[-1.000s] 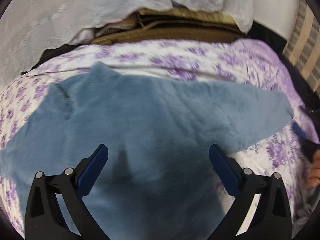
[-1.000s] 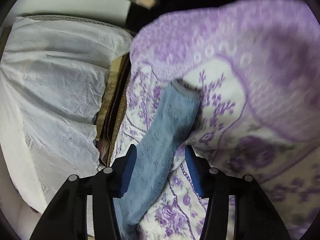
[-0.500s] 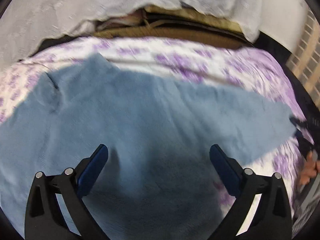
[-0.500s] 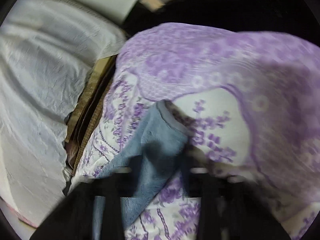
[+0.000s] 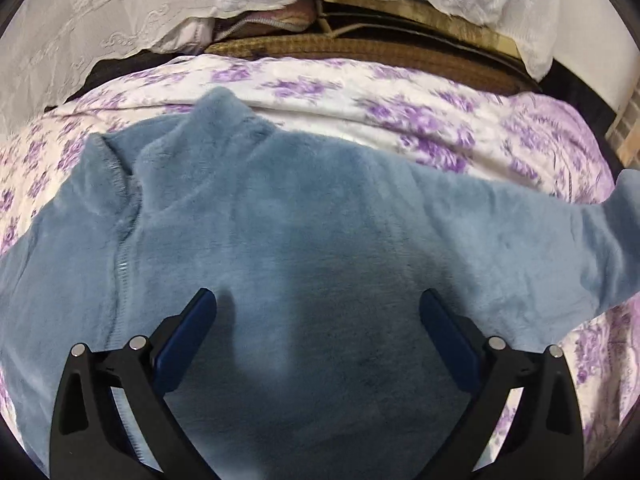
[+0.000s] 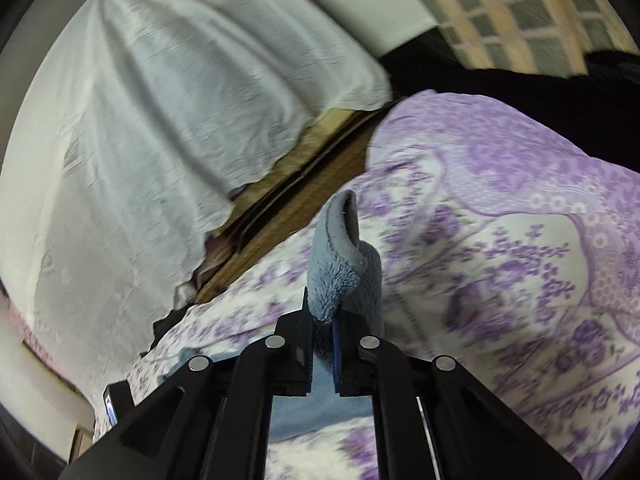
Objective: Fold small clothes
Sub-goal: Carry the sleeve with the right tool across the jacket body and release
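Folding has barely begun. Soft blue fleece zip-up top (image 5: 304, 240) lies spread flat on the purple-flowered white bedspread (image 5: 360, 92), collar toward the far side, zip running down on the left of the left wrist view.

Left hand-held gripper (image 5: 318, 320): jaws wide apart, hovering over the middle of the garment body, nothing between the blue pads. Cannot tell whether the tips touch the fleece.

Right hand-held gripper (image 6: 322, 344): jaws narrow, clamped on the cuff end of the right sleeve (image 6: 340, 264). Cuff sticks up past the fingertips, its opening visible. In the left wrist view the same sleeve (image 5: 560, 248) stretches out to the right edge and rises off the bedspread at its far end.

Surroundings: crinkled white cloth (image 6: 168, 120) draped behind the bed, brown woven mat edge (image 5: 360, 46) beneath it.

Status, judged from how things lie:
- Done: garment laid out flat; one sleeve end gripped and lifted.
- Left: bring that sleeve across the body; same for the other sleeve, which runs out of view at the left; fold the body over.

No fold line is yet visible in the fleece. The frames are motion-blurred, so fine creases are uncertain.
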Tool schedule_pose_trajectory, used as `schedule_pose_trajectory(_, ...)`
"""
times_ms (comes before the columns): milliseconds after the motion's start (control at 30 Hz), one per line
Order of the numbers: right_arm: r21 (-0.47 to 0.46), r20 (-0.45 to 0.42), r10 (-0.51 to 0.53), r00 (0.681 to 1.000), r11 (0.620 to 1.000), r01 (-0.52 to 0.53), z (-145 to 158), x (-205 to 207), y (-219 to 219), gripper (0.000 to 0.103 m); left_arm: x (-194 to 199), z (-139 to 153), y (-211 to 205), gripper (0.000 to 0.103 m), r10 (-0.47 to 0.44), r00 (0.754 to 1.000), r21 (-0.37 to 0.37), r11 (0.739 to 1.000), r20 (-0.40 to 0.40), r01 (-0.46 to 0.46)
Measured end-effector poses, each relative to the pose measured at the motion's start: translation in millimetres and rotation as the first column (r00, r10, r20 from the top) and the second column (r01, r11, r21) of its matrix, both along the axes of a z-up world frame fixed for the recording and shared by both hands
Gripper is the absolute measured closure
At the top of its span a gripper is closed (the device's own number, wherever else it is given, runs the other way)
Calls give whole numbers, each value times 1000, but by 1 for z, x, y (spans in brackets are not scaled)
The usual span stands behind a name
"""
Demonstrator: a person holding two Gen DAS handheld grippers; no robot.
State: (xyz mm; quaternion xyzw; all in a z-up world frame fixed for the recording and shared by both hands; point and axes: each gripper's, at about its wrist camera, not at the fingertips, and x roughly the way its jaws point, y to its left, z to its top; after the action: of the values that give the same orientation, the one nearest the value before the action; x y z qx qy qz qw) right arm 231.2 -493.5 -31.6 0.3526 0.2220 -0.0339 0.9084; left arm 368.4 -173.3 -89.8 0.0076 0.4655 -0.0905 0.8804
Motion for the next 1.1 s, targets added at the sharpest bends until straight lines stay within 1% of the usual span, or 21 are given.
schedule_pose_trajectory(167,4,15,68,998,998,-68,13,4,38,96,0,3,31,4,39,999,6,999,-19,-39)
schedule_pose_trajectory(200,-8,16,75,997,997,-75,13,6,44,96,0,3,38,4,51,998,-6,999,-29,-51)
schedule_pose_trajectory(300,-6,12,118,993,993,-118,13,15,70,96,1,6,55,4,67,997,-45,997,-40,-69)
schedule_pose_trajectory(467,-12,7,203,979,979,-203,19,26,123,96,-9,18,66,4,42,999,-52,998,-11,-43)
schedule_pose_trajectory(600,-23,7,284,959,959,-284,27,31,169,95,-16,30,75,4,26,999,-47,999,21,-25)
schedule_pose_trajectory(733,-30,10,358,934,933,-358,35,33,214,95,-19,40,96,4,44,998,-54,998,42,-42)
schedule_pose_trajectory(833,-43,0,408,913,912,-408,37,35,251,95,-20,45,120,4,77,996,-71,995,48,-74)
schedule_pose_trajectory(933,-49,-19,456,890,888,-456,34,39,289,95,-19,49,148,4,119,991,-84,990,54,-114)
schedule_pose_trajectory(1033,-59,-37,490,871,869,-491,29,41,320,95,-17,51,168,4,147,988,-87,986,57,-142)
schedule_pose_trajectory(1100,-78,-44,498,866,863,-500,29,41,337,95,-16,51,182,4,170,984,-78,983,59,-165)
